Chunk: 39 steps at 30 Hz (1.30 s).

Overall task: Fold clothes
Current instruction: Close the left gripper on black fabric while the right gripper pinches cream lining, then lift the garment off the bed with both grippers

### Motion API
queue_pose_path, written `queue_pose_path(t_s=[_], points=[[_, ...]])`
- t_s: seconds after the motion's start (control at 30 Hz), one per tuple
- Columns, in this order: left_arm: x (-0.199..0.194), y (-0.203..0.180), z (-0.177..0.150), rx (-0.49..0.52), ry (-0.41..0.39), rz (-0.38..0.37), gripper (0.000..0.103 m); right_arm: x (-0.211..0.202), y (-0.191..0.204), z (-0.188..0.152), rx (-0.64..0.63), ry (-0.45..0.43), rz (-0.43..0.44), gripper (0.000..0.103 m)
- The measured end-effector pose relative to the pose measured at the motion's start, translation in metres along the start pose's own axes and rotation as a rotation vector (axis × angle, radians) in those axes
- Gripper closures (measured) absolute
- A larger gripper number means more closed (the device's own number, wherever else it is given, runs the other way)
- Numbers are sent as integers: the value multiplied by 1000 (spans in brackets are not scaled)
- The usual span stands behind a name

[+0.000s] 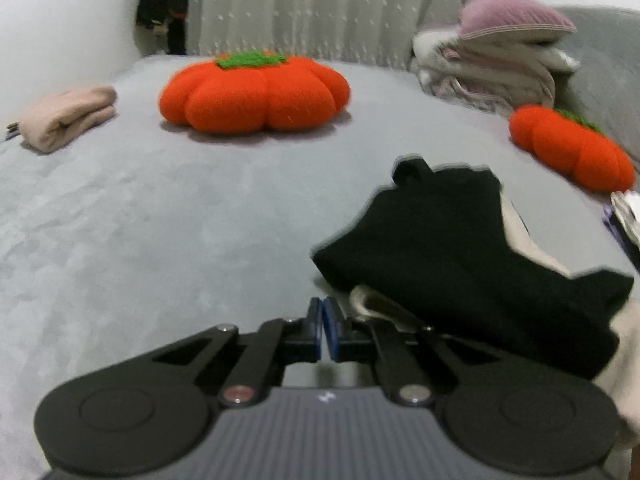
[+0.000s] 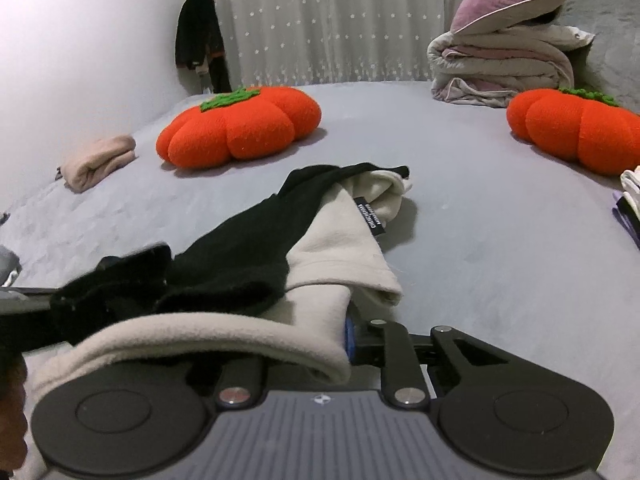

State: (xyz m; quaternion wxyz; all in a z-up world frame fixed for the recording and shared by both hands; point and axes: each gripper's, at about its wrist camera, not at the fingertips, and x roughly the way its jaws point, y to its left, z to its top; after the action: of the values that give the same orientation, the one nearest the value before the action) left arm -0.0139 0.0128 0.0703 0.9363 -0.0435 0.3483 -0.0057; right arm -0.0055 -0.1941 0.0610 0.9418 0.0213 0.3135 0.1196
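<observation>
Left gripper (image 1: pixel 323 320) seen clamped shut, nothing between its pads, right gripper (image 2: pixel 347 338) closed on cream-and-black garment (image 2: pixel 320 248), garment draped over both tools, spread across grey bed (image 2: pixel 480 240).

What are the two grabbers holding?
Left gripper: shut, apparently empty. Right gripper: seems to pinch the black-and-cream garment by its near cream edge.

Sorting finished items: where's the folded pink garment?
In both views the folded pink garment lies at the bed's far left, beside the wall, left of the nearer orange pumpkin cushion.
</observation>
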Motion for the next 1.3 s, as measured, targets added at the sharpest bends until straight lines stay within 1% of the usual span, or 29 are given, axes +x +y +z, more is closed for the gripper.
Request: queue_pose_path(t_s=[0.07, 0.17, 0.23, 0.27, 0.3, 0.33, 0.37, 0.4, 0.43, 0.47, 0.5, 0.53, 0.57, 0.6, 0.63, 0.7, 0.87, 1.0, 1.1, 1.2, 1.3], points=[[-3, 3, 3, 2, -15, -7, 99, -4, -3, 2, 13, -20, 5, 86], [-2, 1, 2, 22, 7, -34, 99, -17, 0, 6, -5, -91, 23, 87], [-2, -3, 0, 45, 17, -47, 96, -25, 3, 8, -33, -136, 30, 87], [-3, -6, -1, 60, 19, -56, 93, -28, 5, 8, -43, -150, 30, 88], [-3, -9, -1, 73, 18, -69, 84, -30, 6, 8, -51, -161, 31, 88], [-5, -11, -2, 85, 16, -81, 77, -31, 7, 9, -57, -170, 32, 88], [-7, -13, -2, 92, 9, -91, 67, -32, 7, 9, -58, -176, 35, 88], [-9, -16, -3, 102, 1, -101, 61, -33, 7, 10, -60, -183, 37, 88], [-11, -18, -4, 115, -6, -110, 58, -34, 6, 10, -61, -189, 40, 88], [-12, -20, -5, 127, -13, -119, 53, -35, 6, 11, -63, -194, 41, 88], [-14, -22, -7, 140, -19, -129, 45, -36, 6, 12, -64, -199, 42, 88], [-16, -24, -9, 155, -25, -143, 40, -37, 5, 12, -65, -204, 43, 88], [-18, -26, -10, 169, -33, -158, 30, -38, 5, 13, -62, -210, 44, 88], [-21, -29, -12, 184, -44, -175, 23, -39, 4, 14, -56, -216, 47, 88], [-25, -31, -13, 201, -57, -193, 20, -40, 2, 15, -49, -223, 50, 88], [-31, -37, -17, 241, -77, -226, 9, -43, -1, 18, -31, -240, 56, 88], [-46, -55, -30, 373, -152, -292, 2, -50, -6, 22, -12, -269, 67, 88], [-54, -70, -39, 453, -205, -321, 1, -52, 2, 20, -45, -272, 117, 88], [-54, -75, -42, 482, -220, -306, 1, -57, 9, 18, -93, -292, 184, 88], [-57, -74, -41, 467, -231, -289, 1, -67, 15, 16, -127, -311, 291, 88], [-56, -70, -37, 450, -241, -262, 1, -74, 23, 11, -204, -315, 377, 88]])
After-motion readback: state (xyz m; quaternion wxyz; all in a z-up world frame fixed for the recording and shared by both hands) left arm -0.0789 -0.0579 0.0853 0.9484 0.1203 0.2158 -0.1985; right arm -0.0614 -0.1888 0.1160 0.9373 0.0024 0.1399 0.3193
